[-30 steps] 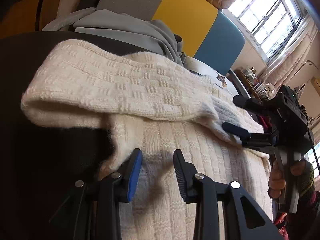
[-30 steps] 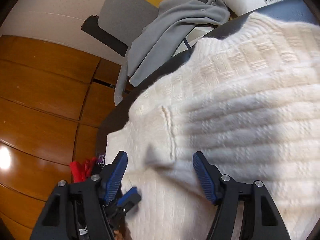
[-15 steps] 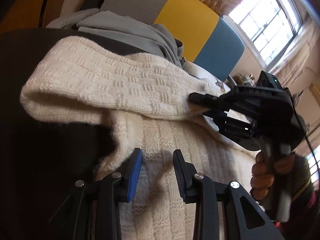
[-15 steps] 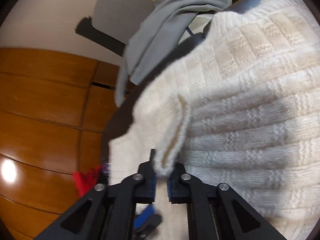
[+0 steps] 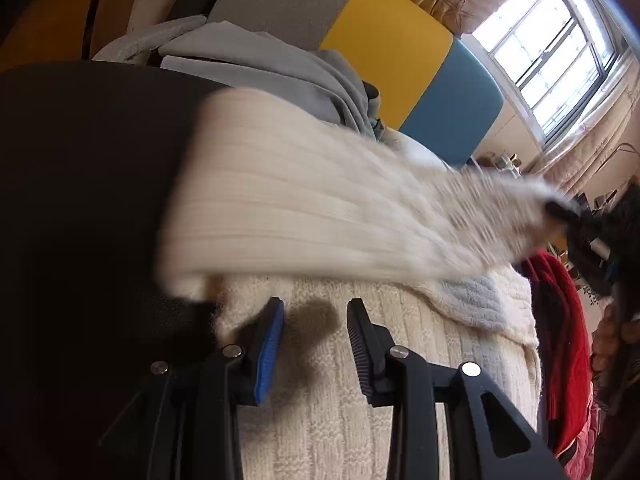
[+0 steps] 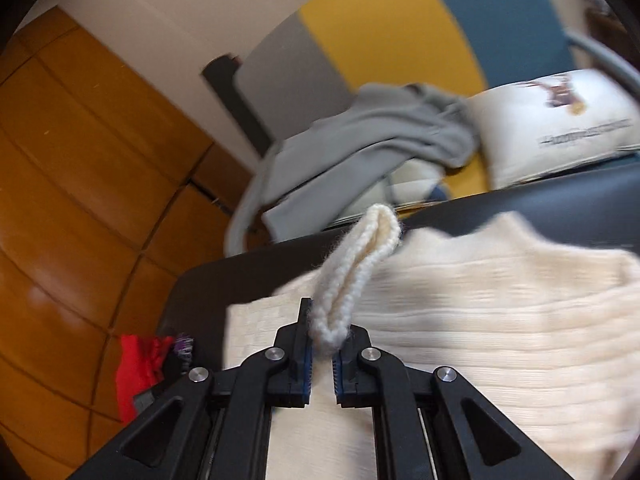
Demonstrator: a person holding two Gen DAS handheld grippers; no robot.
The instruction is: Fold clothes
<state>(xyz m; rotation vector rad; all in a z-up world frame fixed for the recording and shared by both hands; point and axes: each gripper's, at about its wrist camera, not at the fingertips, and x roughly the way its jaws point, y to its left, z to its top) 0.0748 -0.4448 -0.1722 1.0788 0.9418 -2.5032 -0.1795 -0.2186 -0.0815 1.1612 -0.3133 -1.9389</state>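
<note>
A cream knit sweater (image 5: 360, 400) lies on a dark table (image 5: 80, 200). My left gripper (image 5: 316, 320) stands open low over the sweater's body near its left edge, with nothing pinched between the pads. My right gripper (image 6: 326, 340) is shut on the folded edge of the sweater's sleeve (image 6: 360, 256) and holds it up off the table. In the left wrist view the raised sleeve (image 5: 320, 216) is blurred and stretches across to the right gripper (image 5: 560, 210) at the right edge.
A grey garment (image 5: 280, 68) lies heaped at the table's far side, beside a white printed pillow (image 6: 560, 120). Red cloth (image 5: 560, 340) hangs off the table's right side. Yellow and blue cushions (image 5: 400, 52) stand behind. A hand (image 5: 612, 340) shows at the right.
The right gripper shut on the sleeve's edge, then rose and pulled the sleeve up and to the right across the sweater. The left gripper stayed where it was.
</note>
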